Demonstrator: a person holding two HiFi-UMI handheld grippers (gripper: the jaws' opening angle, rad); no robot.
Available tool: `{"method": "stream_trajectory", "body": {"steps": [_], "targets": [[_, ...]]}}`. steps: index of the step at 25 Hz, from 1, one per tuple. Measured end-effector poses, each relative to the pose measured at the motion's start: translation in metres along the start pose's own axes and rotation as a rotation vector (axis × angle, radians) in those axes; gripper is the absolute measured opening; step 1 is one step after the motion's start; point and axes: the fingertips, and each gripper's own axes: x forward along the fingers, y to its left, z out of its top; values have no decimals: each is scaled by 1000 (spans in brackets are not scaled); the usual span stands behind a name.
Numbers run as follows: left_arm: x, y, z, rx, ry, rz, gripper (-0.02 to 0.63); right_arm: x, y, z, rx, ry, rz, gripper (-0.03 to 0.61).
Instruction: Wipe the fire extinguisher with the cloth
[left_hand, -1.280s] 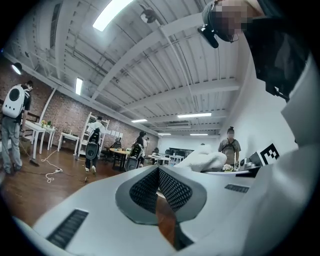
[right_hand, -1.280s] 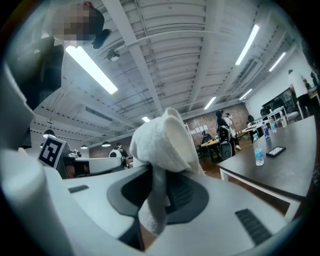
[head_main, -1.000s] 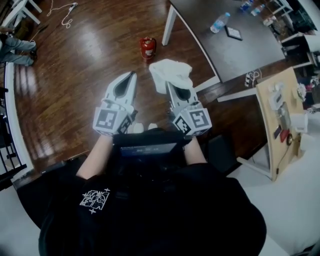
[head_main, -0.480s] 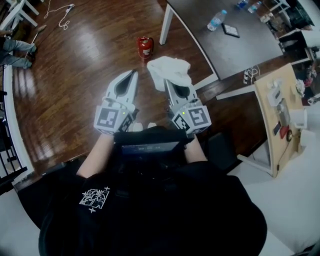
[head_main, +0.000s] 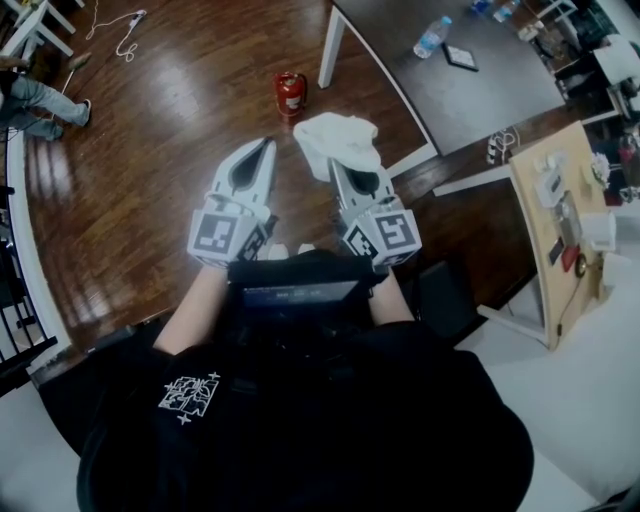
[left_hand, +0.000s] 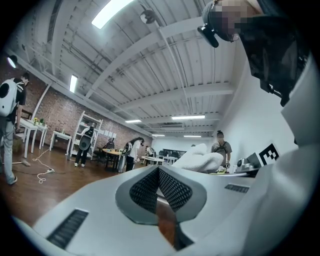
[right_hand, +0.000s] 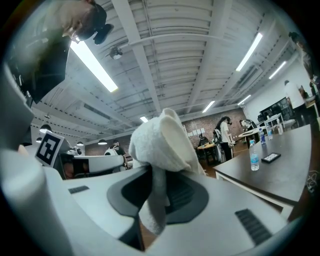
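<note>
A small red fire extinguisher (head_main: 290, 93) stands on the wooden floor beside a white table leg (head_main: 330, 45) in the head view. My right gripper (head_main: 337, 165) is shut on a white cloth (head_main: 338, 142), which bunches up above its jaws; the same cloth (right_hand: 162, 145) fills the middle of the right gripper view. My left gripper (head_main: 266, 146) is shut and holds nothing, its jaws pressed together. Both grippers are held close to my body, well short of the extinguisher. The cloth (left_hand: 200, 157) also shows in the left gripper view.
A dark table (head_main: 470, 90) with a water bottle (head_main: 433, 36) and a small flat device (head_main: 465, 60) stands at the right. A wooden board (head_main: 560, 230) with fittings leans further right. A person's legs (head_main: 40, 100) and a cable (head_main: 125, 30) are at the far left.
The grippers and the cloth have kept their places. The view shifted slightly, and the legs at the far left have moved.
</note>
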Motion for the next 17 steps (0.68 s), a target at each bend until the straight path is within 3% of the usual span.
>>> {"method": "stream_trajectory", "body": {"steps": [17], "targets": [[-2,-2,3,-4,-7,-8,0,0,1,2,-6,-10,-1,83]]}}
